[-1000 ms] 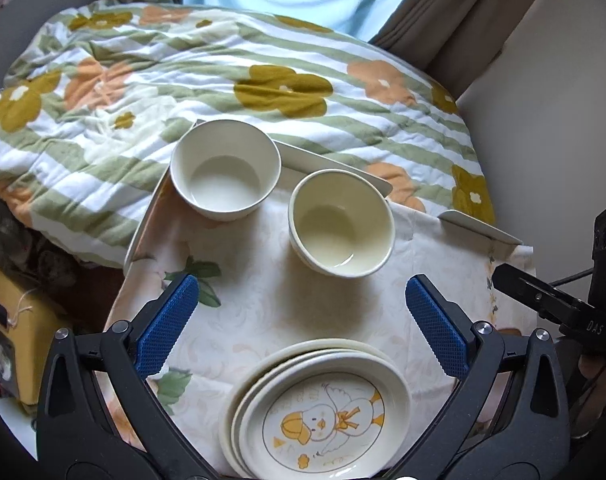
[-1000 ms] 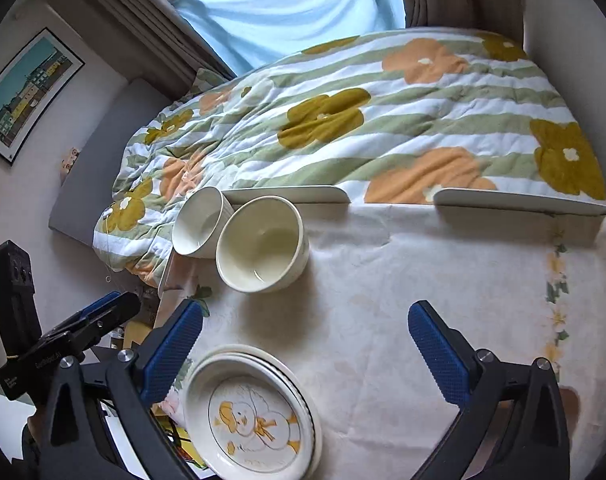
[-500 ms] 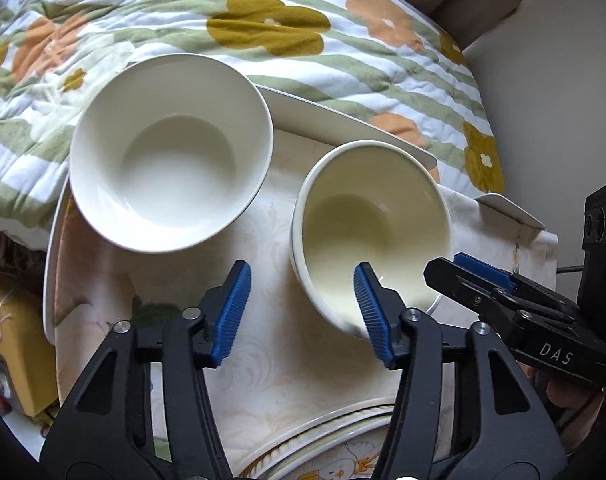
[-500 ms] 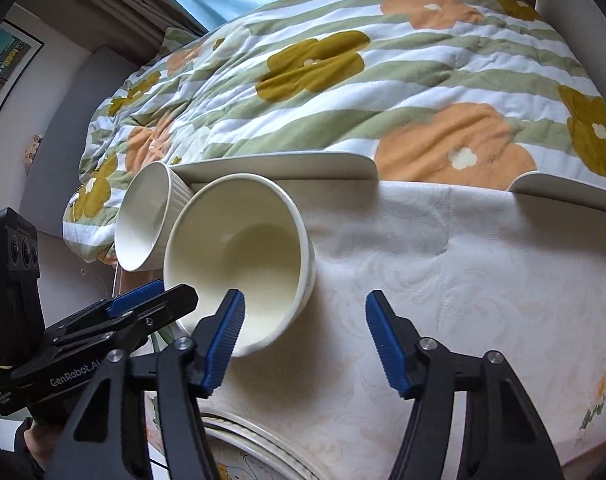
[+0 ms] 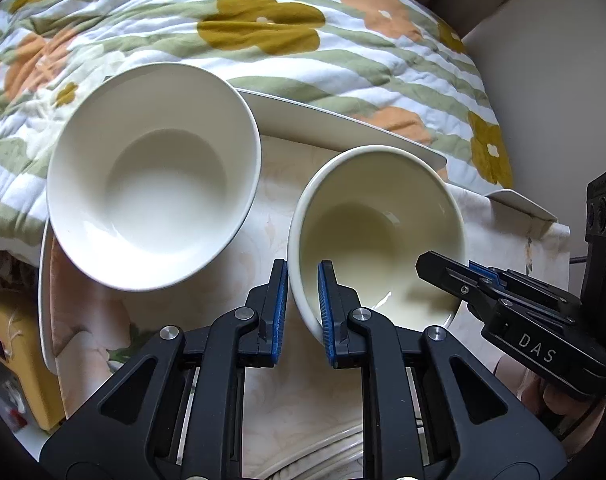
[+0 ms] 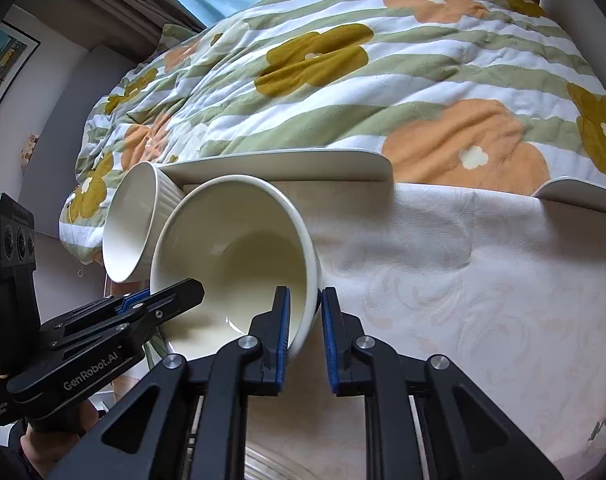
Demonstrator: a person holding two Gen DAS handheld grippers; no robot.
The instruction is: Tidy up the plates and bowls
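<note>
A cream bowl (image 5: 377,220) sits right of a white bowl (image 5: 151,196) on the cloth-covered table. My left gripper (image 5: 303,304) is shut on the cream bowl's near-left rim, one finger inside and one outside. My right gripper (image 6: 306,332) is shut on the same cream bowl (image 6: 239,248) at its right rim. The white ribbed bowl (image 6: 137,220) stands just behind and left of it. The right gripper also shows in the left wrist view (image 5: 479,276), the left gripper in the right wrist view (image 6: 143,300). A plate stack's rim (image 5: 323,456) peeks out at the bottom edge.
The table (image 6: 463,280) has a pale floral cloth and raised white edges (image 6: 283,168). A bed with a flowered quilt (image 6: 383,80) lies right behind it. A yellow object (image 5: 11,340) sits low at the left. A wall rises at the right.
Both grippers have moved forward and closed on the cream bowl's rim, left on its left side and right on its right side. The bowls have not moved.
</note>
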